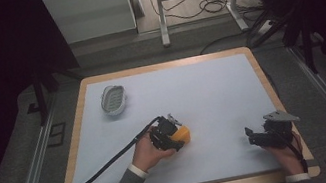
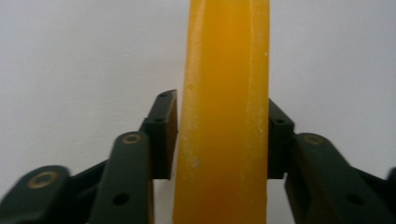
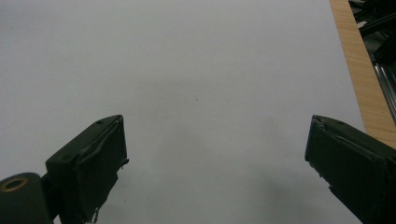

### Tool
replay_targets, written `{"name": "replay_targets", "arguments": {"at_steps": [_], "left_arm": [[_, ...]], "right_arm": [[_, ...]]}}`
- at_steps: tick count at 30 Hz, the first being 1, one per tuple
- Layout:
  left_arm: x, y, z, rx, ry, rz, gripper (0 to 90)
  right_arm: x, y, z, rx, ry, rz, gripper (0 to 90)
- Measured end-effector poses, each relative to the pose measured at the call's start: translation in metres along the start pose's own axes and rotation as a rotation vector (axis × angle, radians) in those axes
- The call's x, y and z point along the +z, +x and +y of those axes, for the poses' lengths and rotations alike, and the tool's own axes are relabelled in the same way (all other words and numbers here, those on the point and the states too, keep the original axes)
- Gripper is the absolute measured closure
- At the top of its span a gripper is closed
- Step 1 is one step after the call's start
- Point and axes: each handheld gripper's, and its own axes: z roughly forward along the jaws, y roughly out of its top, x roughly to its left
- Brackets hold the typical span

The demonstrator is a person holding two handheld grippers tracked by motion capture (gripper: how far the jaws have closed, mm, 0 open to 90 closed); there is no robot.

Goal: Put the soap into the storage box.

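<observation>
An orange-yellow bar [image 1: 183,133] lies on the white mat [image 1: 211,88], near its front middle. My left gripper [image 1: 179,139] comes at it from the left, held in a hand, and its two black jaws press on the bar's two long sides. In the left gripper view the orange-yellow bar [image 2: 226,70] runs straight up between the pads [image 2: 163,135] of the left gripper [image 2: 222,100]. My right gripper [image 1: 250,137] rests at the front right of the mat. Its jaws stand wide apart in the right gripper view, with bare mat between them [image 3: 217,126].
A pale oval dish [image 1: 114,100] with a ribbed inside sits at the back left of the mat. The table's wooden rim [image 1: 265,78] frames the mat and shows as the wooden rim [image 3: 359,70] in the right gripper view. A black cable [image 1: 103,169] trails from the left gripper toward the front left.
</observation>
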Motion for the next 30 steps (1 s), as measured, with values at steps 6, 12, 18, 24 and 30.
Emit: {"name": "replay_targets", "arguments": {"at_steps": [6,12,18,24,30], "left_arm": [[-0.001,-0.002,-0.001,0.025,-0.009,0.022,60.4],[-0.003,0.001,-0.001,0.023,-0.01,0.005,60.9],[-0.007,0.004,0.0,0.018,-0.019,-0.004,60.9],[-0.018,0.005,0.001,0.007,-0.057,-0.005,61.0],[-0.033,0.007,0.0,0.002,-0.089,0.006,61.0]], "right_arm": [[0.001,0.0,0.0,-0.004,0.006,-0.002,5.6],[0.0,0.0,0.0,-0.002,0.002,-0.003,5.7],[-0.001,-0.001,0.0,-0.003,0.0,-0.003,5.7],[-0.001,-0.001,0.0,0.001,-0.004,-0.004,5.7],[-0.002,-0.001,0.0,0.0,-0.007,-0.005,5.7]]}}
